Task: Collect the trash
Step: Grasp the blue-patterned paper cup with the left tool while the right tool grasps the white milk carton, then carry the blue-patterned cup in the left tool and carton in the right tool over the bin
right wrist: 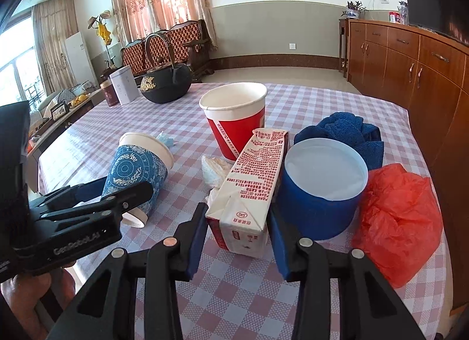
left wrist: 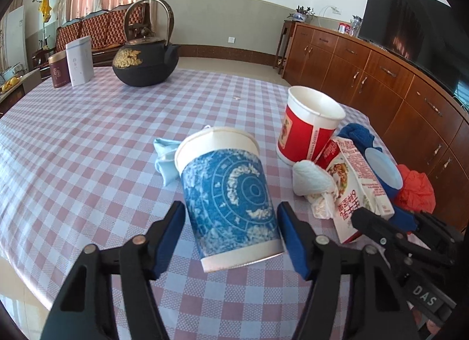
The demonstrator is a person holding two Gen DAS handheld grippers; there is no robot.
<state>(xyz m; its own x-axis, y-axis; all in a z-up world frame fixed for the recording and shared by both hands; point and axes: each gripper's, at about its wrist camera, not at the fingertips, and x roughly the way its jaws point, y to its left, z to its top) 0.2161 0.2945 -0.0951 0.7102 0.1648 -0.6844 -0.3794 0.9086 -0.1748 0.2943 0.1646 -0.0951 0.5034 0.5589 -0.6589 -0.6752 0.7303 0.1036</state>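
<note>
A blue patterned paper cup hangs tilted between the blue pads of my left gripper, which is shut on its lower half. In the right wrist view the cup's white underside shows, raised off the checked tablecloth. My right gripper is shut on the near end of a red-and-white milk carton, which slants back towards a red paper cup. A crumpled white tissue lies beside the carton. A pale blue face mask lies behind the blue cup.
A blue round tub stands right of the carton, with a blue towel behind it and a red plastic bag at the table's right edge. A black teapot and two tins stand far back. A wooden cabinet runs along the right.
</note>
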